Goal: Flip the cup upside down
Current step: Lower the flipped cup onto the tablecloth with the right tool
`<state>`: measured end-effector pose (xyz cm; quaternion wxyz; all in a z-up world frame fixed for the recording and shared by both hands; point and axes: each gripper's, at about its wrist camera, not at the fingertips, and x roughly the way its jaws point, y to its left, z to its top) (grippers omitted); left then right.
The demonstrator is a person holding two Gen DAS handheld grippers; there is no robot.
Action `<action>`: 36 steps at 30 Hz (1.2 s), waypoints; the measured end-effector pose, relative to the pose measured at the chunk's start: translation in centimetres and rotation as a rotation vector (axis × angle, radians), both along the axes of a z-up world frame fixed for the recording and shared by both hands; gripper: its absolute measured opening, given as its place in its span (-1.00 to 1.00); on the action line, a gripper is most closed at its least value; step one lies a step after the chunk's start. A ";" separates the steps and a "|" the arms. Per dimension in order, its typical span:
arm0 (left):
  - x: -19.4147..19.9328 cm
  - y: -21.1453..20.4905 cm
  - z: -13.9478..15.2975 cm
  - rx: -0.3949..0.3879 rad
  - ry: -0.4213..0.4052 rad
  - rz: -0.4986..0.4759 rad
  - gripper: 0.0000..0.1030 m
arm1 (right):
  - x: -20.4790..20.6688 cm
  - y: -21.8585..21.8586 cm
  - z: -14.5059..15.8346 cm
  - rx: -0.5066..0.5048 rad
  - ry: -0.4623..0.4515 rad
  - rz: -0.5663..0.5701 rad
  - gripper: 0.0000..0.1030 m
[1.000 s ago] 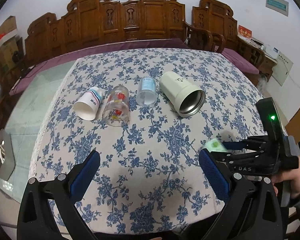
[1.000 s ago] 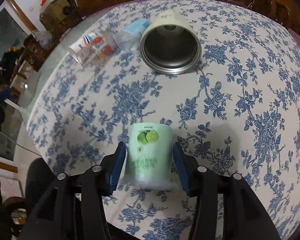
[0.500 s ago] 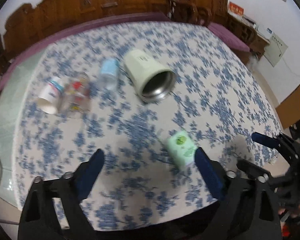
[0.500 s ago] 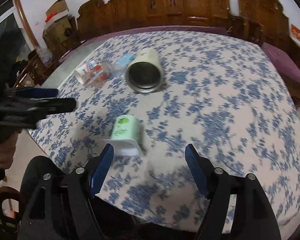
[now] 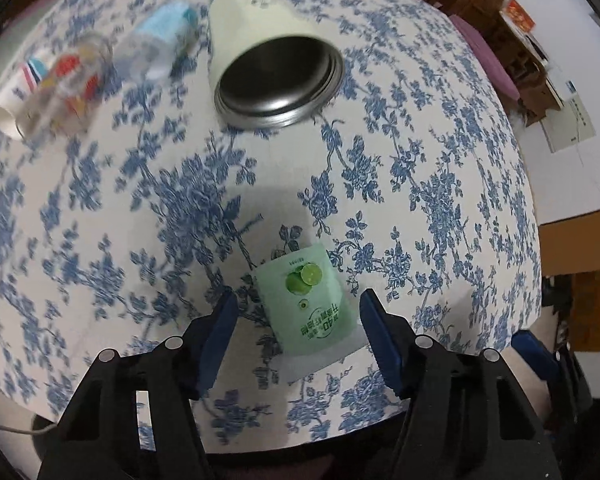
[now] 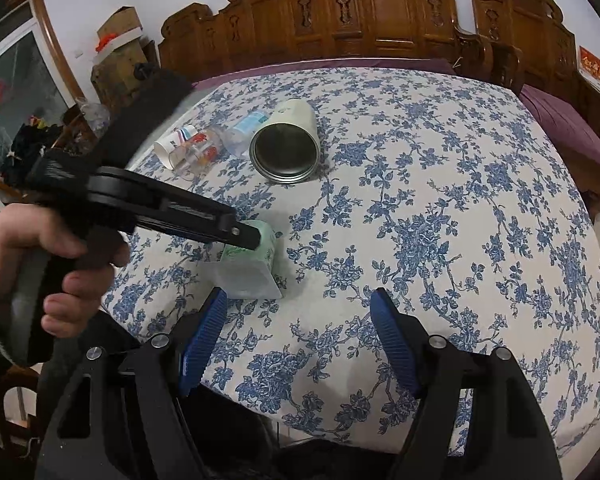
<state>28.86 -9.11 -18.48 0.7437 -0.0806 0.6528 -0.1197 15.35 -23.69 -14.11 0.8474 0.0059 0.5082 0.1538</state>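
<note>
Currently, by label:
Scene: a desk under a blue floral cloth, carved wooden chairs behind it.
Cup: a green lime-print paper cup lies on its side near the front edge, rim toward the viewer.
Left hand-held gripper: spread wide, blue pads either side of the cup, not touching it.
Right hand-held gripper: spread wide and empty, just beside the cup, low over the cloth.
Other items: a cream steel-lined tumbler, a pale blue cup, a printed glass and a white paper cup lie on their sides farther back.
Handling: likely very light, thin-walled and easily crushed; it may roll.
Grip: best taken gently across mid-body, squeezing only enough to lift and turn it rim-down.
</note>
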 end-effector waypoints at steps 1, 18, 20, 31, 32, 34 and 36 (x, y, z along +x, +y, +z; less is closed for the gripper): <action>0.1 -0.1 -0.2 -0.014 0.014 0.006 0.16 | 0.0 0.1 0.0 -0.001 -0.001 -0.001 0.48; 0.7 -1.0 -1.1 0.000 -0.029 -0.018 -0.17 | 0.5 -1.1 0.0 0.013 0.008 -0.028 0.48; 0.8 -0.9 -0.8 -0.009 -0.074 -0.024 -0.17 | 0.6 -1.3 0.0 0.010 0.007 -0.034 0.48; 2.0 -1.5 1.7 0.076 -0.364 -0.074 -0.17 | 1.6 -3.1 -0.1 -0.021 -0.025 -0.083 0.48; 2.1 -1.7 1.8 0.086 -0.386 -0.083 -0.17 | 1.6 -3.3 -0.1 -0.024 -0.027 -0.086 0.48; 2.2 -2.1 1.8 0.106 -0.427 -0.102 -0.17 | 1.7 -3.5 -0.2 -0.026 -0.026 -0.090 0.48; 2.2 -2.3 1.7 0.108 -0.456 -0.112 -0.17 | 1.8 -3.7 -0.3 -0.026 -0.023 -0.092 0.48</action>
